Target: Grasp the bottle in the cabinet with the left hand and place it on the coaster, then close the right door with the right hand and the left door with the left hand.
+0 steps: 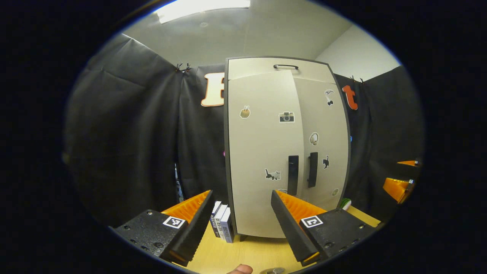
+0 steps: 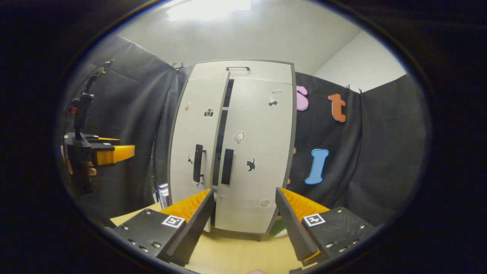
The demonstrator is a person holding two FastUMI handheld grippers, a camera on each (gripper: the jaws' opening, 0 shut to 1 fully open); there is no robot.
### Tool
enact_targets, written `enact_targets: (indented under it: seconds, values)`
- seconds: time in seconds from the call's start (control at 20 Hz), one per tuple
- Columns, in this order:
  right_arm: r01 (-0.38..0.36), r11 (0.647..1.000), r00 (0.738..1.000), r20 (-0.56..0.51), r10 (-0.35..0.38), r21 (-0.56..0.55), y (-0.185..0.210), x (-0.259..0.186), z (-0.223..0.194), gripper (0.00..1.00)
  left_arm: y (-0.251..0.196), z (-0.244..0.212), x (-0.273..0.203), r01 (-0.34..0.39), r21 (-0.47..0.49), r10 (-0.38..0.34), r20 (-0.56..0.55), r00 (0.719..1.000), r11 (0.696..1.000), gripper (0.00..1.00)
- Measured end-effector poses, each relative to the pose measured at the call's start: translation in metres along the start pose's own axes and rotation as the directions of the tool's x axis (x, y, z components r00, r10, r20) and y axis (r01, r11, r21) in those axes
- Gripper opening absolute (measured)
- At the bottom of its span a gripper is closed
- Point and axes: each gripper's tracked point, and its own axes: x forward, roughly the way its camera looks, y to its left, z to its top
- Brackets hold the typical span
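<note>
Grey cabinet (image 1: 285, 148) doors nearly shut — both grippers (image 1: 241, 224) (image 2: 243, 224) spread wide, empty, well apart from its edges.

Three books (image 1: 222, 225) standing upright on the wooden table (image 1: 247, 255) at about seven o'clock, ceiling light (image 1: 201, 7) glowing at twelve o'clock overhead.

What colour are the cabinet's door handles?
Black, both door handles, on the pale grey cabinet; clearest in the left gripper view.
</note>
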Motion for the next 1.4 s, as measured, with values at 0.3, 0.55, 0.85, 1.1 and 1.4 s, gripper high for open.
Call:
enact_targets:
  seconds: [0.3, 0.55, 0.85, 1.1, 1.4]
  values:
    - [0.039, 0.999, 0.999, 0.023, -0.039, -0.020, 0.013, 0.011, 0.007, 0.97, 0.004, -0.007, 0.007, 0.044, -0.033, -0.044, 0.003, 0.999, 0.998, 0.95]
    - [0.059, 0.997, 0.996, 0.077, -0.055, -0.054, 0.029, 0.020, 0.011, 0.98, 0.010, -0.007, 0.019, 0.064, -0.037, -0.063, 0.040, 0.997, 0.997, 0.94]
    - [0.060, 0.993, 0.998, 0.030, -0.057, -0.104, 0.044, 0.026, -0.006, 0.97, -0.004, -0.011, 0.028, 0.106, -0.044, -0.104, 0.051, 0.993, 0.993, 0.95]
    - [0.039, 0.994, 0.999, 0.007, -0.039, -0.103, 0.048, 0.022, -0.010, 0.97, -0.017, -0.013, 0.034, 0.119, -0.076, -0.115, 0.045, 0.992, 0.990, 0.95]
    - [0.030, 0.994, 0.999, 0.023, -0.028, -0.101, 0.029, 0.021, -0.009, 0.97, -0.044, -0.017, 0.026, 0.118, -0.063, -0.117, 0.029, 0.993, 0.991, 0.95]
